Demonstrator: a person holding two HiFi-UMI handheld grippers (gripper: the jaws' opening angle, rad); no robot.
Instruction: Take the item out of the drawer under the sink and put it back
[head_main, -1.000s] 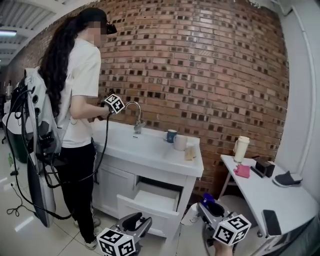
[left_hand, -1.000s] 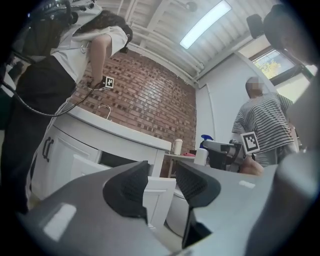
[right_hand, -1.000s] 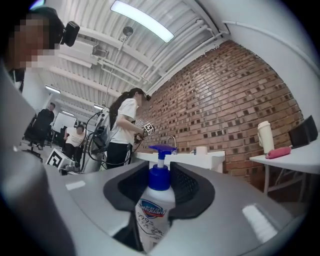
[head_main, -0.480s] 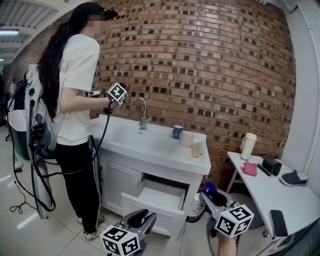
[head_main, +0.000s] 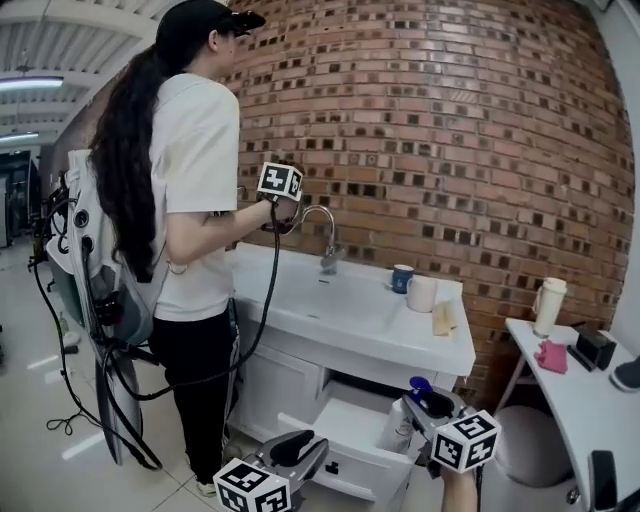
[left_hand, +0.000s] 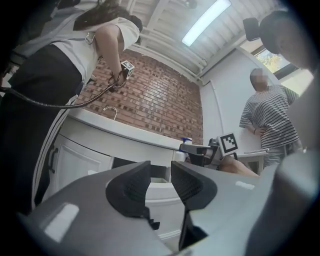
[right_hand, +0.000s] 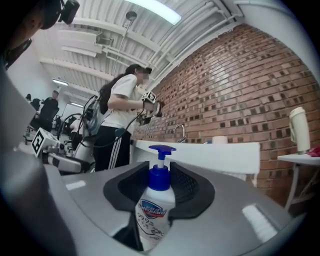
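A white soap bottle with a blue pump (right_hand: 159, 200) stands upright between the pads of my right gripper (right_hand: 160, 175), which is shut on it. In the head view this gripper (head_main: 428, 403) hangs low at the right, and the blue pump (head_main: 419, 385) shows just above the open drawer (head_main: 340, 475) of the white vanity under the sink (head_main: 340, 300). My left gripper (head_main: 300, 450) is low at the left of the drawer front. Its jaws (left_hand: 160, 172) stand open with nothing between them.
A person with a backpack rig stands at the sink's left and holds another gripper (head_main: 281, 180) near the faucet (head_main: 325, 235). A blue mug (head_main: 402, 277) and a white cup (head_main: 421, 293) sit on the counter. A side table (head_main: 570, 390) stands right. A person in stripes (left_hand: 267, 120) stands behind.
The head view has swung left and come closer, so the vanity and the person look larger and sit further right. Both grippers keep their places; the bottle stays held.
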